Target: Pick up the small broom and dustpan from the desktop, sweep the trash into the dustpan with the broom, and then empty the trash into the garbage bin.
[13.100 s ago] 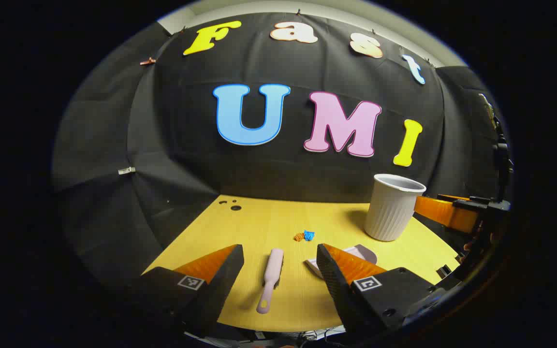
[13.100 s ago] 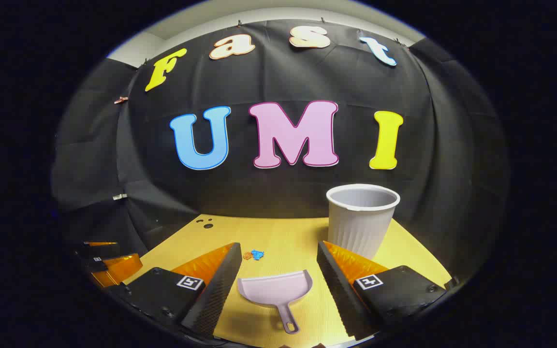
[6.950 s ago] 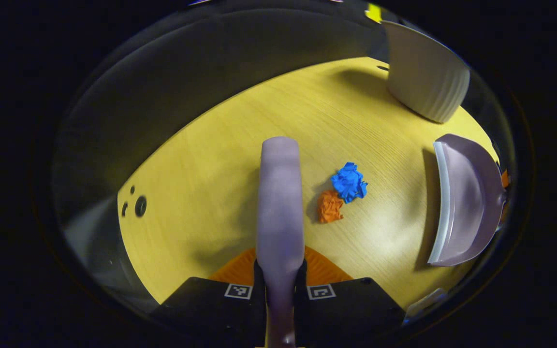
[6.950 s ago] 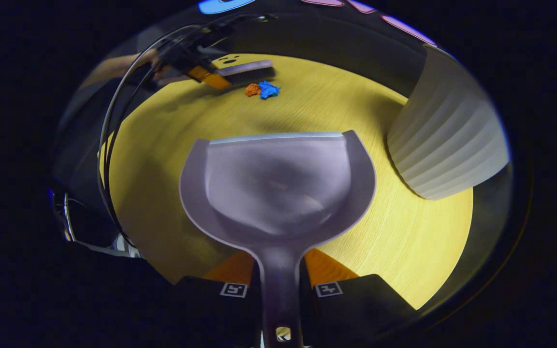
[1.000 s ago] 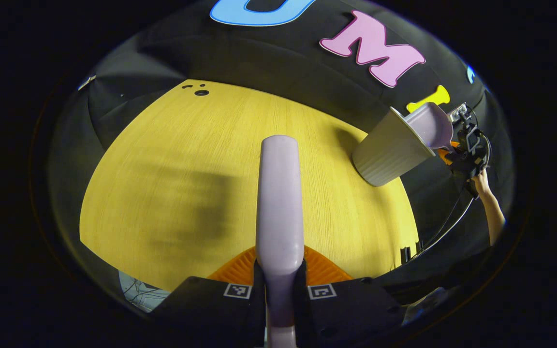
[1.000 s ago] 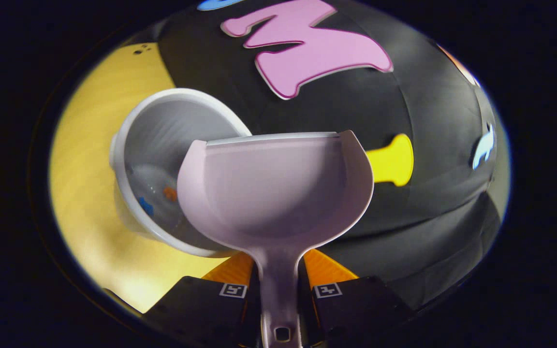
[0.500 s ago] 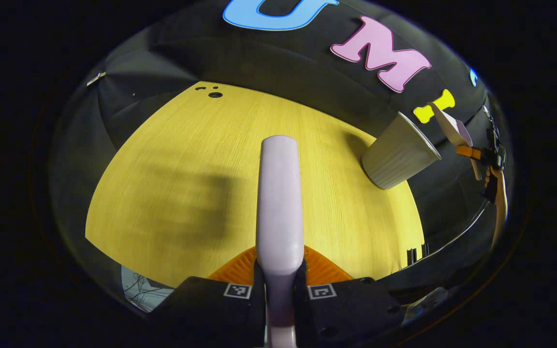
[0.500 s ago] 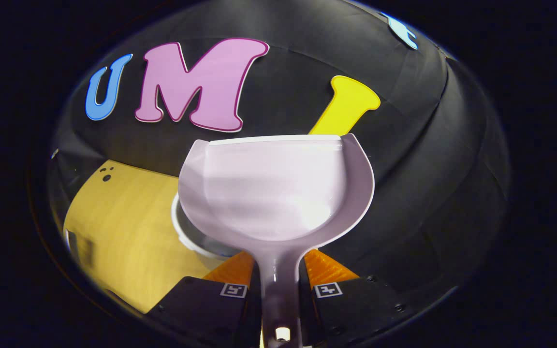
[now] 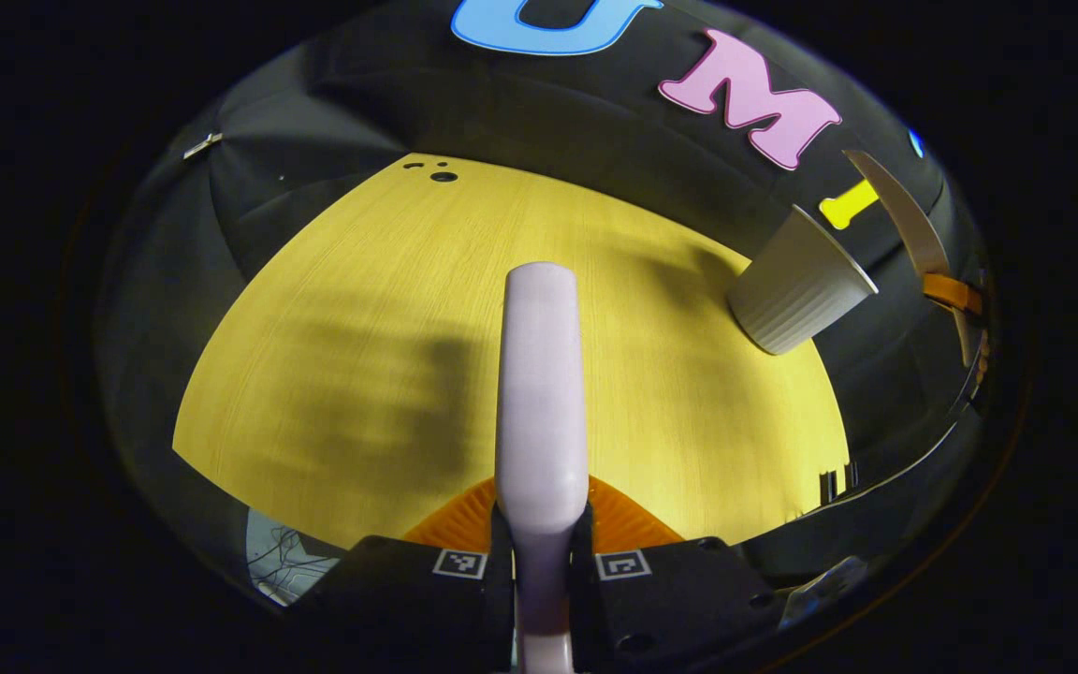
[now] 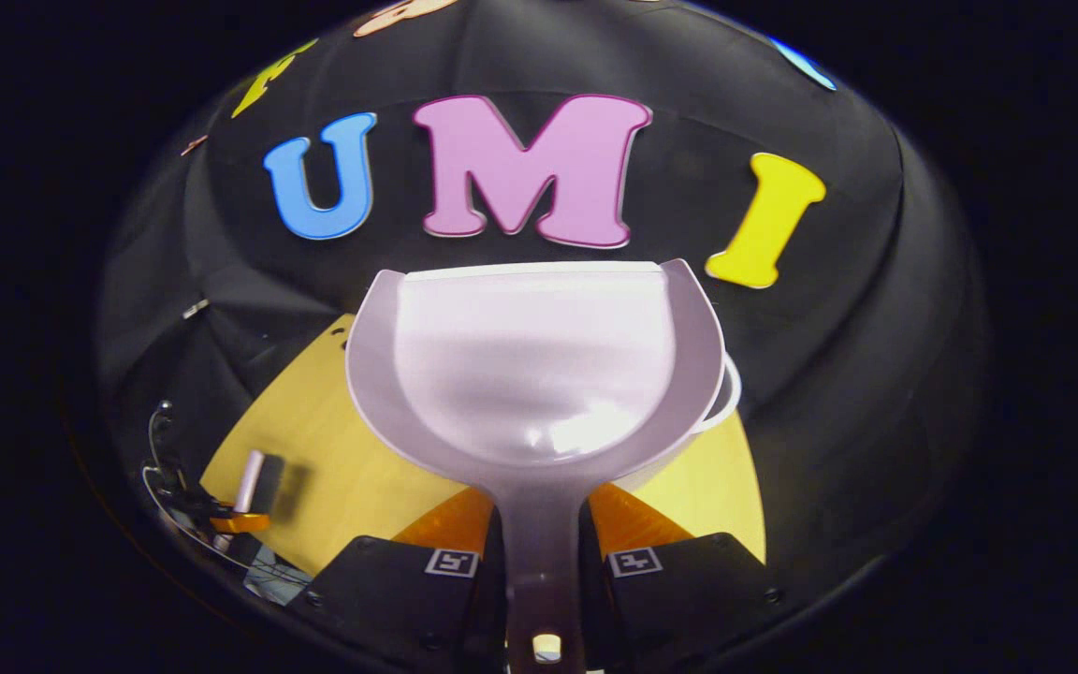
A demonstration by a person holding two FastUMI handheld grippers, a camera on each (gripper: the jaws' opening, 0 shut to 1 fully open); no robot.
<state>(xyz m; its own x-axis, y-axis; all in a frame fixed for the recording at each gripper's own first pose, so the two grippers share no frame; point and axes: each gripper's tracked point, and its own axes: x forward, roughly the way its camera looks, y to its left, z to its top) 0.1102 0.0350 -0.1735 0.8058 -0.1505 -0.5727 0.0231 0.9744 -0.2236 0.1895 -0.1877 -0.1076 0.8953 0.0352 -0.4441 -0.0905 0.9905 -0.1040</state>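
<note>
the right claw (image 10: 544, 571) pinches the dustpan (image 10: 534, 365) by its handle, pan lifted and level above the counter (image 10: 314, 468), with the bin (image 10: 724, 404) peeking out just behind its right edge. the pan looks bare, so the trash has likely gone into the bin. the left claw (image 9: 542, 562) is pressed onto the broom (image 9: 541, 374), held over the counter; the bin (image 9: 796, 295) stands upright near the far right edge. risk from here: the pan sits close to the bin's rim, so a careless lowering could clip it and tip the light bin, spilling the trash back out.
</note>
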